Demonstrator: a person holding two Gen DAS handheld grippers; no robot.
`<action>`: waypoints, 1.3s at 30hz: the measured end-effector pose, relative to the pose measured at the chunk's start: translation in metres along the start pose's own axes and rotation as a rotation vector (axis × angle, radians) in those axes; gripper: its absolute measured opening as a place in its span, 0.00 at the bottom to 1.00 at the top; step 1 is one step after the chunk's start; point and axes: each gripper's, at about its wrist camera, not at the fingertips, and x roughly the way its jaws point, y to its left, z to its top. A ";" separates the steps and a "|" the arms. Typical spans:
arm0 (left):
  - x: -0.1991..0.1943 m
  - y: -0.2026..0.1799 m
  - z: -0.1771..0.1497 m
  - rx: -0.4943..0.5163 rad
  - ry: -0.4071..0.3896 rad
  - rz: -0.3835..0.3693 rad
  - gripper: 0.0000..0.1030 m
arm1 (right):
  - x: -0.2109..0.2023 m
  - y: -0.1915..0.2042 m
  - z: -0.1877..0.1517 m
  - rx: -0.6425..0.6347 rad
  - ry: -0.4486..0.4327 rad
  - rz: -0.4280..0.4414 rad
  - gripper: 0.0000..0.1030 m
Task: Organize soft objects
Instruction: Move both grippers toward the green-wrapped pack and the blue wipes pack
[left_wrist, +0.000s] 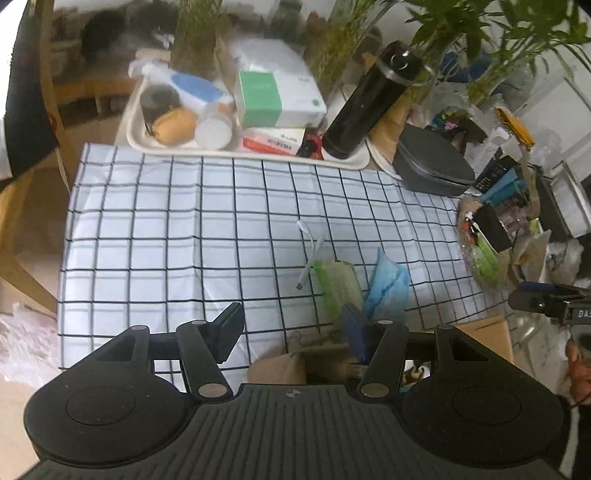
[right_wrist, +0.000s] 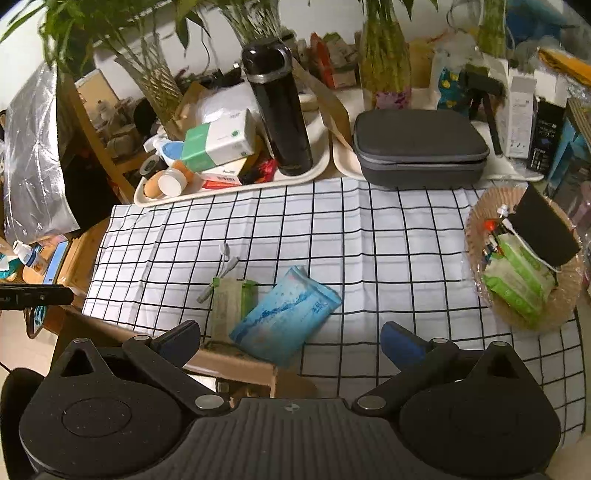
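Note:
A blue soft tissue pack (right_wrist: 284, 314) lies on the checked cloth (right_wrist: 369, 240) near its front edge, overlapping a green pack (right_wrist: 231, 306). A white cable (right_wrist: 221, 269) lies just behind them. My right gripper (right_wrist: 290, 343) is open, and the blue pack's near end lies between its fingers without touching the pads. In the left wrist view the blue pack (left_wrist: 388, 291), the green pack (left_wrist: 336, 288) and the cable (left_wrist: 310, 258) lie ahead and to the right. The left gripper (left_wrist: 291, 328) stands open with nothing in it, its right finger (left_wrist: 354, 332) close to the green pack.
A woven basket (right_wrist: 476, 229) at the right holds a green wipes pack (right_wrist: 517, 277) and a black block (right_wrist: 543, 229). Behind the cloth stand a cream tray (right_wrist: 236, 188) with a black flask (right_wrist: 277, 110) and boxes, and a grey zip case (right_wrist: 417, 147). A cardboard box (right_wrist: 236, 365) sits below the front edge.

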 end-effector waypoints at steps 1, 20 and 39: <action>0.004 0.002 0.003 -0.014 0.017 -0.007 0.55 | 0.003 -0.002 0.003 0.009 0.012 0.002 1.00; 0.071 0.027 0.023 -0.034 0.171 -0.174 0.55 | 0.083 -0.037 0.013 0.129 0.180 0.129 1.00; 0.127 0.029 0.038 0.186 0.088 -0.280 0.55 | 0.135 -0.054 0.009 0.108 0.236 0.202 1.00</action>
